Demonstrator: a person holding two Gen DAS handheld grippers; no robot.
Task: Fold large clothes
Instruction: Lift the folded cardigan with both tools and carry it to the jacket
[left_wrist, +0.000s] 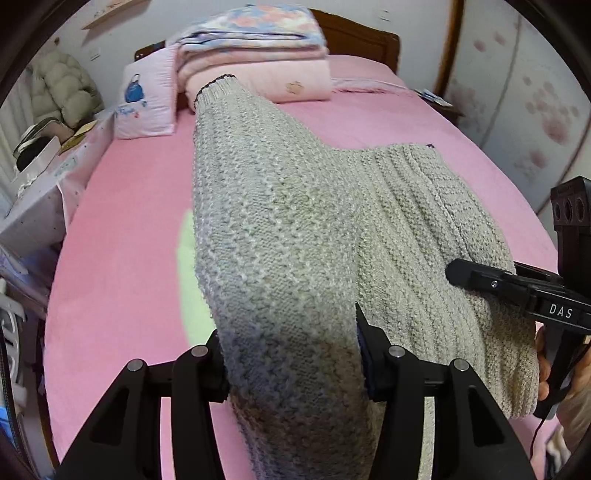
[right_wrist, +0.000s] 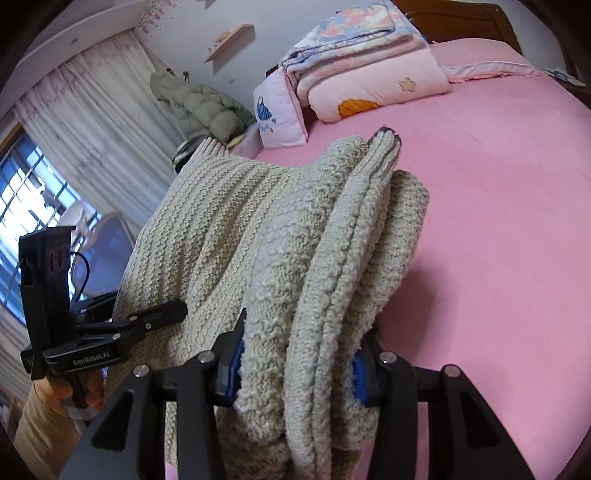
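A grey-beige chunky knit sweater (left_wrist: 295, 221) hangs lifted above the pink bed (left_wrist: 125, 229), held between both grippers. My left gripper (left_wrist: 291, 354) is shut on a thick bunch of the knit, and a sleeve with a dark-edged cuff (left_wrist: 216, 86) stretches away from it. In the right wrist view my right gripper (right_wrist: 295, 369) is shut on several folded layers of the sweater (right_wrist: 221, 229), its blue pads (right_wrist: 236, 369) pressed into the wool. The left gripper (right_wrist: 159, 314) shows at that view's left, and a hand holds it. The right gripper (left_wrist: 480, 280) pinches the sweater's far side in the left wrist view.
Folded pink and floral quilts (left_wrist: 258, 62) and a pink pillow (left_wrist: 147, 99) lie at the bed's head, before a wooden headboard (left_wrist: 362, 40). A pale green patch (left_wrist: 188, 280) lies on the sheet under the sweater. A puffy jacket (right_wrist: 207, 107), curtains (right_wrist: 92, 110) and clutter (left_wrist: 37, 155) stand beside the bed.
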